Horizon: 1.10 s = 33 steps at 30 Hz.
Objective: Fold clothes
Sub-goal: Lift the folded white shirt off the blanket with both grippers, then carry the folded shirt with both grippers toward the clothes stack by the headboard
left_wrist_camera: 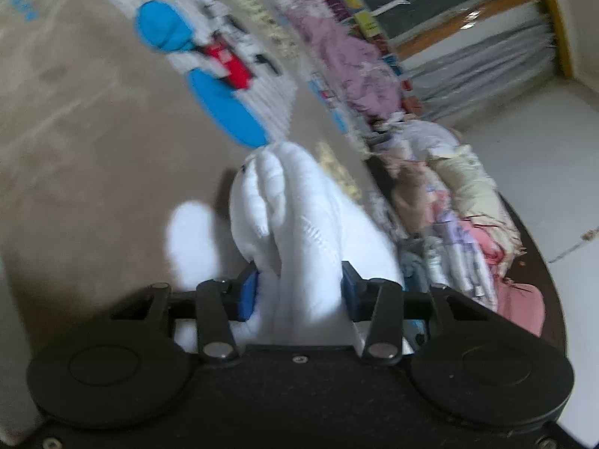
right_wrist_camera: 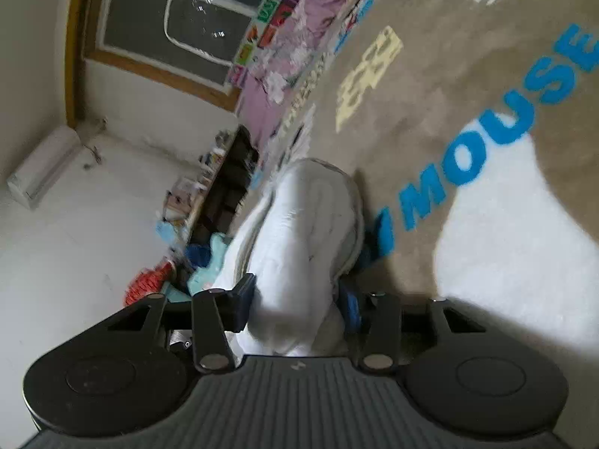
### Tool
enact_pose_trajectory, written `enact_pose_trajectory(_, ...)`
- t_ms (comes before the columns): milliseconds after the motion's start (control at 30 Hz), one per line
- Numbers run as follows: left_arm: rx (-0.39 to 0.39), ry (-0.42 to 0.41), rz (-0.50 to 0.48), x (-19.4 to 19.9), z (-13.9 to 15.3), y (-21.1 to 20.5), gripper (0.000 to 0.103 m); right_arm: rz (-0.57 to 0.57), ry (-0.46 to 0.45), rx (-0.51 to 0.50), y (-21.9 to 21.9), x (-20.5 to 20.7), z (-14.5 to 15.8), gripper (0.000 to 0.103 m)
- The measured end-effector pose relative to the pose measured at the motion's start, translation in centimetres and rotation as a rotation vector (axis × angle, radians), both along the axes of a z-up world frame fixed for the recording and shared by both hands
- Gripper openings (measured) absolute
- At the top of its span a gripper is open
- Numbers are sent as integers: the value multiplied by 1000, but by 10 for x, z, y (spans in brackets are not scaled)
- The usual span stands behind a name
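Observation:
A white garment (left_wrist_camera: 299, 224) is bunched between the blue-padded fingers of my left gripper (left_wrist_camera: 299, 292), which is shut on it above a tan printed blanket (left_wrist_camera: 93, 131). In the right wrist view my right gripper (right_wrist_camera: 295, 299) is shut on another bunched part of white cloth (right_wrist_camera: 307, 232), whose edge looks grey-green. More white cloth (right_wrist_camera: 524, 232) lies spread on the blanket (right_wrist_camera: 468, 75) at the right. A white patch (left_wrist_camera: 192, 239) also lies on the blanket left of my left gripper. Both frames are blurred and tilted.
A heap of mixed clothes (left_wrist_camera: 460, 224) lies in a dark tub to the right of my left gripper. Purple bedding (left_wrist_camera: 348, 60) runs along the blanket's far edge. A window (right_wrist_camera: 179, 18), an air conditioner (right_wrist_camera: 41, 168) and a dark shelf (right_wrist_camera: 228, 187) are on the left.

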<state>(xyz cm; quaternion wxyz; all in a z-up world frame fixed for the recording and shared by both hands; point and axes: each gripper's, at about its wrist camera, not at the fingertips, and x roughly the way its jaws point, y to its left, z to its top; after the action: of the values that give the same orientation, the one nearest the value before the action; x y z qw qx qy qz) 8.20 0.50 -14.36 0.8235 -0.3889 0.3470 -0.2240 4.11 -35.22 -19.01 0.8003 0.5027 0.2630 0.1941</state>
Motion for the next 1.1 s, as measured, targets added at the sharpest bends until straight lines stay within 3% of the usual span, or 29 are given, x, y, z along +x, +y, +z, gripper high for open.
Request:
enact_pose_trajectory(200, -30, -84, -95, 17, 34, -34, 42, -94, -116, 48, -28, -23, 22, 47)
enact_pose_trajectory(400, -36, -126, -231, 49, 60, -102, 42, -258, -226, 70, -76, -50, 43, 47)
enact_pose_trajectory(700, -30, -180, -483, 90, 87, -248, 42, -551, -352, 60, -172, -86, 54, 47)
enact_pose_trajectory(1100, -70, -235, -753, 100, 121, -442, 42, -935, -486, 60, -298, -127, 56, 47)
